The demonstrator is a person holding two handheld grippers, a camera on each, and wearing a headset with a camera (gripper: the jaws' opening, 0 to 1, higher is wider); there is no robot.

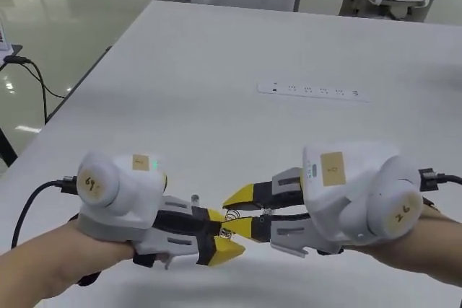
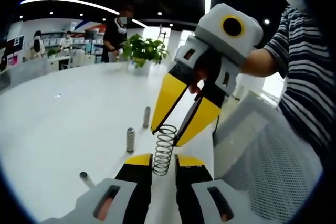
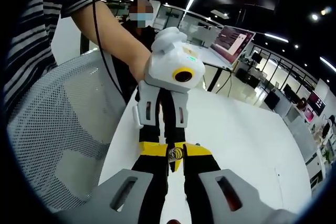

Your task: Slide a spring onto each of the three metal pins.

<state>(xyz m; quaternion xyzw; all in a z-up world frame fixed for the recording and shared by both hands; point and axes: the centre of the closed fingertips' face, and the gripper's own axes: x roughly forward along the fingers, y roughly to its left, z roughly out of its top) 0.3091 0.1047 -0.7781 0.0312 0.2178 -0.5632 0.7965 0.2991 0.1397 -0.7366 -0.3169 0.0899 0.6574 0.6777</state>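
White table (image 1: 216, 55), power strip (image 1: 312, 91), mesh chair (image 3: 52, 129), potted plant (image 2: 142, 51), perhaps a laptop (image 3: 231, 40).

Bare forearms come in from the lower corners of the head view. The left hand-held gripper (image 1: 225, 234), at lower left, clamps one end of a spring (image 2: 164, 150) between narrow-set jaws. The right hand-held gripper (image 1: 231, 213), at lower right, meets it tip to tip with jaws spread in a V.

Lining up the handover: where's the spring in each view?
Head view: spring low centre, between left gripper and right gripper.
Left gripper view: spring lower centre, rising from that view's own jaws.
Right gripper view: spring at centre, seen end-on.
Shared landmark: yellow fingertips flanking it.
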